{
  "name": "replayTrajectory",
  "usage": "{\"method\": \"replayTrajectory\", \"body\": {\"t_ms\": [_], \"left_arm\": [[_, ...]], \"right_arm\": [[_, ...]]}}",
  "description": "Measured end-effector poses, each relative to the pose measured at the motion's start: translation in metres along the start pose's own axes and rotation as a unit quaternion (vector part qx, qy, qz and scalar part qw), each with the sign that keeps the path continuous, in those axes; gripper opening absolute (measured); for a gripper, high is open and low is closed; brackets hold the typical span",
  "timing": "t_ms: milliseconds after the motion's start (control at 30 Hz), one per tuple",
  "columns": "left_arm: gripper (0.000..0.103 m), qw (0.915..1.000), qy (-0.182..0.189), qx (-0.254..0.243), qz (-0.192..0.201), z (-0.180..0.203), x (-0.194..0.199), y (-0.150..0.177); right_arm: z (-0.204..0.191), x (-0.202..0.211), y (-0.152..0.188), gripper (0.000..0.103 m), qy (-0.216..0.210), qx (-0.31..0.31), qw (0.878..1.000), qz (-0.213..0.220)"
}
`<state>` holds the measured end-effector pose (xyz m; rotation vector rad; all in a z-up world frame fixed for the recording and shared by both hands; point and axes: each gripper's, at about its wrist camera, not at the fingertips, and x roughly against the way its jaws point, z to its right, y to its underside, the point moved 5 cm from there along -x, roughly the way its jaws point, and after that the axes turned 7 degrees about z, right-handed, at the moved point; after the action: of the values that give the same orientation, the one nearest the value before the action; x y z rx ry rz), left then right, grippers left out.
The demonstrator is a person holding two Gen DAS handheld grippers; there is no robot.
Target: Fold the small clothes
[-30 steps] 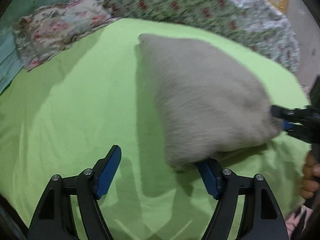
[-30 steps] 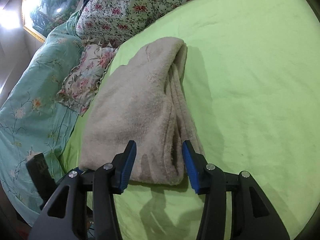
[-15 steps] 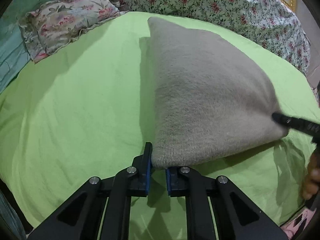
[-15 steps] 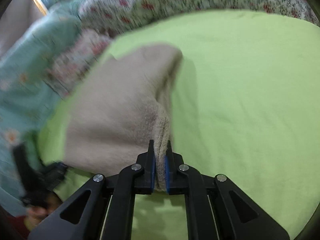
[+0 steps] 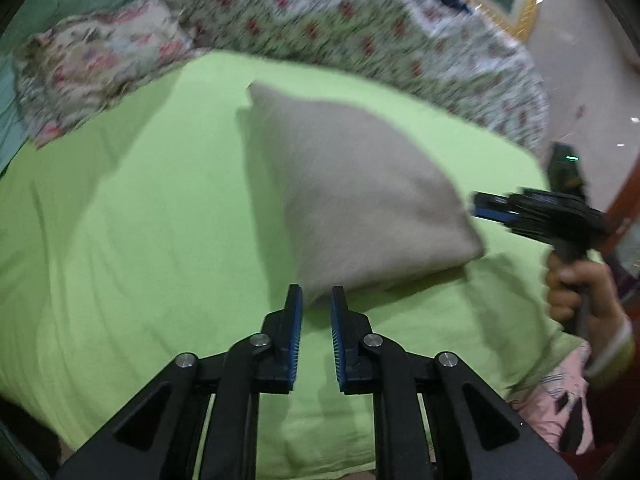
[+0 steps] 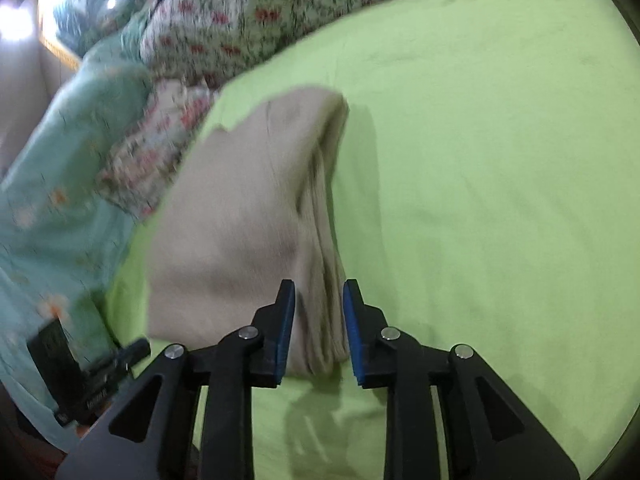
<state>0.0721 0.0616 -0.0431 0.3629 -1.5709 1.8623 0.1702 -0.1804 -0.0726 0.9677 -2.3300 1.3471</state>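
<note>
A beige fleece garment [image 5: 352, 192] lies folded on the green bed sheet [image 5: 132, 240]. My left gripper [image 5: 316, 300] is open a little, its blue pads just off the garment's near corner. In the right wrist view the garment [image 6: 240, 216] shows its stacked folded edge. My right gripper [image 6: 319, 292] is open, its pads on either side of that edge without pinching it. The right gripper also shows in the left wrist view [image 5: 520, 212], beside the garment's right corner. The left gripper shows in the right wrist view [image 6: 100, 364] at lower left.
A floral blanket [image 5: 360, 28] and a floral pillow [image 5: 92, 64] lie along the far side of the bed. A teal quilt [image 6: 52, 200] lies at the left in the right wrist view. The bed's edge is near my right hand [image 5: 580, 292].
Both grippers were shut on the garment's corners half a second ago. Now both have opened and let go, and the garment lies on the sheet.
</note>
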Motion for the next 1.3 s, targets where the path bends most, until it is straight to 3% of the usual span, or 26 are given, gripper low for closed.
{"method": "replayTrajectory", "body": {"t_ms": [133, 300, 333, 367, 400, 500, 600, 667, 733, 800, 900, 1033, 1133, 1200, 1233, 1300], "left_arm": [[0.015, 0.9991, 0.036, -0.014, 0.017, 0.014, -0.017, -0.023], [0.015, 0.9979, 0.063, -0.013, 0.003, 0.021, -0.049, -0.024], [0.015, 0.9973, 0.072, -0.007, -0.007, 0.019, -0.056, -0.023], [0.014, 0.9970, 0.074, 0.000, -0.024, 0.018, -0.066, -0.020], [0.014, 0.9970, 0.066, 0.001, -0.039, 0.016, -0.075, -0.016], [0.013, 0.9955, 0.067, 0.004, -0.067, 0.018, -0.096, -0.007], [0.013, 0.9960, 0.067, 0.011, -0.059, 0.021, -0.102, -0.003], [0.014, 0.9952, 0.070, 0.017, -0.065, 0.021, -0.100, -0.007], [0.014, 0.9938, 0.084, 0.023, -0.070, 0.020, -0.090, -0.015], [0.016, 0.9948, 0.086, 0.017, -0.052, 0.019, -0.076, -0.027], [0.030, 0.9971, 0.075, 0.006, -0.013, 0.016, -0.068, -0.062], [0.031, 0.9969, 0.075, 0.018, 0.012, 0.008, -0.088, -0.104], [0.028, 0.9970, 0.067, 0.037, -0.010, -0.002, -0.118, -0.115], [0.026, 0.9973, 0.050, 0.037, -0.040, -0.012, -0.139, -0.112], [0.019, 0.9972, 0.041, 0.038, -0.050, -0.016, -0.147, -0.109], [0.019, 0.9969, 0.044, 0.041, -0.052, -0.020, -0.152, -0.106]], "right_arm": [[-0.012, -0.032, -0.038, 0.043, -0.017, -0.006, 1.000, 0.014], [-0.010, -0.093, -0.068, 0.052, -0.033, -0.042, 0.998, -0.016], [-0.010, -0.099, -0.070, 0.047, -0.038, -0.040, 0.998, -0.026], [-0.013, -0.105, -0.072, 0.032, -0.041, -0.031, 0.998, -0.031], [-0.018, -0.105, -0.077, 0.011, -0.035, -0.012, 0.999, -0.026], [-0.024, -0.097, -0.091, 0.009, -0.018, 0.025, 1.000, -0.002], [-0.011, -0.114, -0.082, 0.009, 0.023, 0.042, 0.999, -0.026], [-0.001, -0.118, -0.078, 0.019, 0.028, 0.033, 0.999, -0.031], [0.003, -0.103, -0.081, 0.036, 0.041, 0.019, 0.999, -0.010], [-0.002, -0.079, -0.085, 0.037, 0.052, 0.020, 0.998, 0.018], [-0.029, -0.046, -0.083, 0.037, 0.025, 0.042, 0.997, 0.052], [-0.069, -0.041, -0.058, 0.037, -0.010, 0.082, 0.996, 0.038], [-0.076, -0.060, -0.037, 0.037, 0.003, 0.102, 0.995, 0.008], [-0.067, -0.074, -0.031, 0.036, 0.028, 0.103, 0.994, -0.009], [-0.061, -0.080, -0.029, 0.033, 0.036, 0.101, 0.994, -0.016], [-0.048, -0.091, -0.028, 0.030, 0.054, 0.111, 0.992, -0.021]]}}
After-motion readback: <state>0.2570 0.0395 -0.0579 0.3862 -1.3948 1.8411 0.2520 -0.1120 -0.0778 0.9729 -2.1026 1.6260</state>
